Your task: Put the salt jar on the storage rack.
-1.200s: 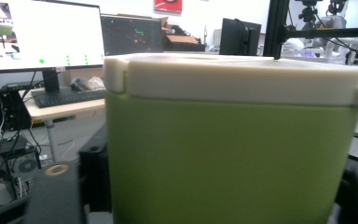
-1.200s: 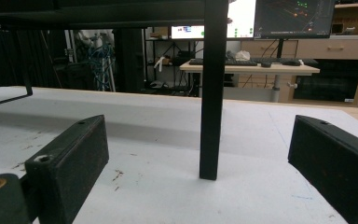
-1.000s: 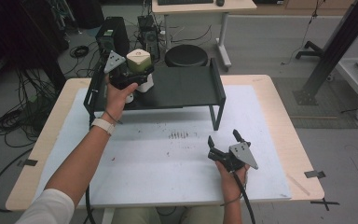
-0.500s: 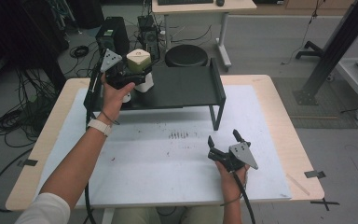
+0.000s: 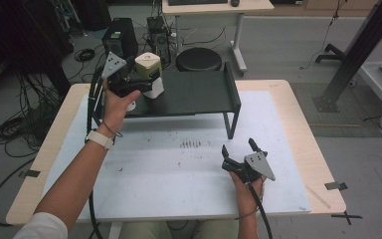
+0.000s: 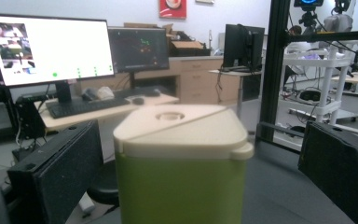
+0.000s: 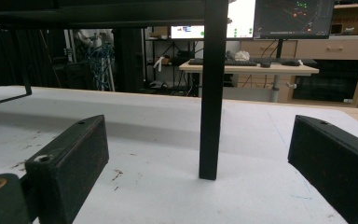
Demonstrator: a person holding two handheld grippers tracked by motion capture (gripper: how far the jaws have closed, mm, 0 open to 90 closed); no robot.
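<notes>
Black shelf on the white tabletop already bore the green container, which the left gripper straddled, jaws just opened clear; withdrawal remained, while the right gripper rested open and empty.

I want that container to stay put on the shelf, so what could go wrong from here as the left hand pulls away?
The green container stands between the left gripper fingers, which have just been opening, so a sideways pull could tip it. It also sits near the left end of the black shelf, so a nudge might push it off.
</notes>
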